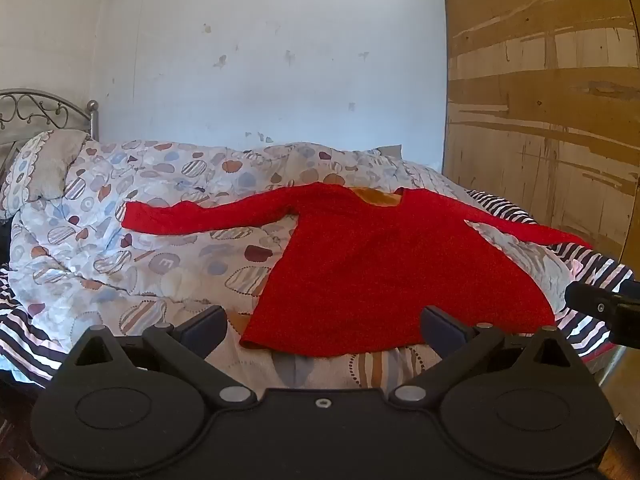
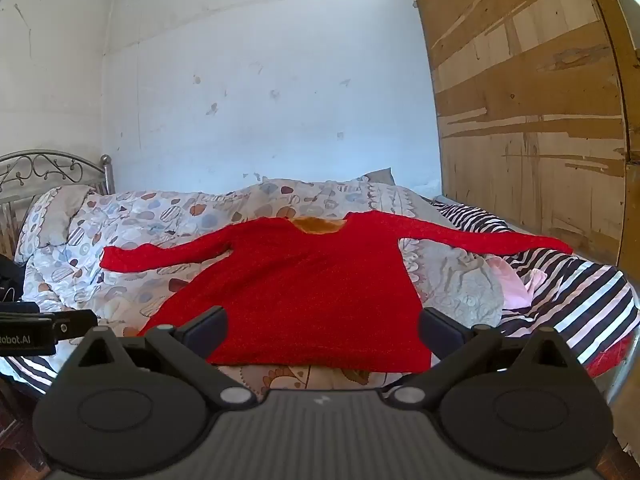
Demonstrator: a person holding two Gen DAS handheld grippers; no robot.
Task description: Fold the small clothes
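Observation:
A red long-sleeved top (image 1: 380, 264) (image 2: 304, 288) lies flat on the bed with both sleeves spread out sideways and an orange lining showing at the neck. My left gripper (image 1: 324, 326) hovers open just short of the top's hem, nothing between its fingers. My right gripper (image 2: 324, 326) is open too, its fingers framing the hem from the near side without touching it. The right gripper's tip (image 1: 600, 304) shows at the right edge of the left wrist view; the left gripper's tip (image 2: 60, 326) shows at the left edge of the right wrist view.
The bed carries a rumpled quilt with a pebble print (image 1: 120, 248) (image 2: 140, 220) over a black and white striped sheet (image 2: 580, 300). A pillow (image 1: 44, 168) leans at a metal headboard (image 2: 44, 172) on the left. A worn wooden panel (image 1: 540, 100) stands at the right, a white wall behind.

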